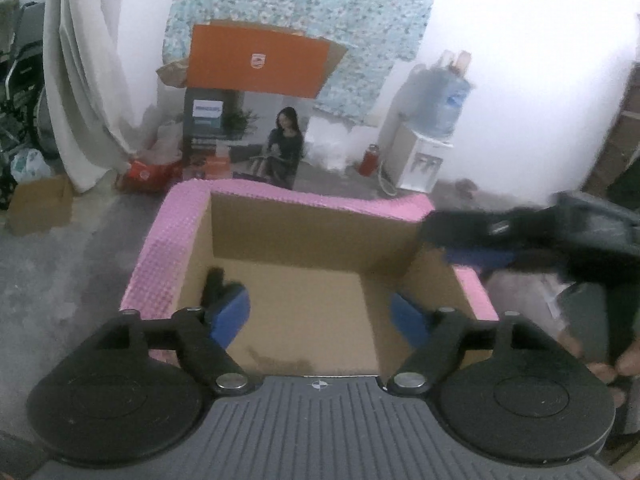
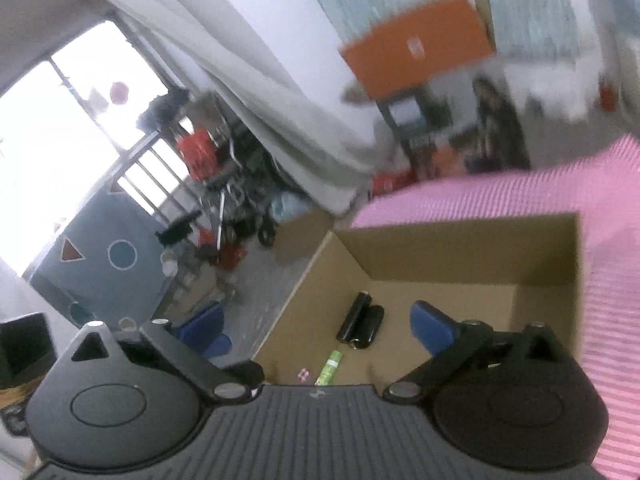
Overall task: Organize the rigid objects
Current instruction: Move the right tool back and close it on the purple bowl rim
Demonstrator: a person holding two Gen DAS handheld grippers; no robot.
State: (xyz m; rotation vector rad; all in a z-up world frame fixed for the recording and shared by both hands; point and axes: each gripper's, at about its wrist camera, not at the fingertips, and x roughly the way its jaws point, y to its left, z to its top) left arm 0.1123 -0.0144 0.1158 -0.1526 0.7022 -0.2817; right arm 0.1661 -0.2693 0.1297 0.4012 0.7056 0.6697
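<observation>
An open cardboard box (image 1: 304, 236) with pink-patterned flaps stands on the floor; it also shows in the right wrist view (image 2: 460, 252). My left gripper (image 1: 320, 314) is open and empty, held over the box's near side. My right gripper (image 2: 320, 324) is open and empty above the box's left wall; it appears blurred at the right of the left wrist view (image 1: 472, 236). Two black cylinders (image 2: 360, 322) lie side by side on the box bottom. A green tube (image 2: 330, 368) and a small pink item (image 2: 303, 374) lie nearer me. One dark object (image 1: 214, 282) shows beside my left finger.
An orange and grey printed carton (image 1: 256, 120) stands behind the box. A water dispenser (image 1: 424, 140) stands at the back right, with a red bottle (image 1: 368, 159) beside it. White curtains (image 1: 84, 80), a flat cardboard piece (image 1: 38, 204) and cluttered items by the window (image 2: 224, 208) are at the left.
</observation>
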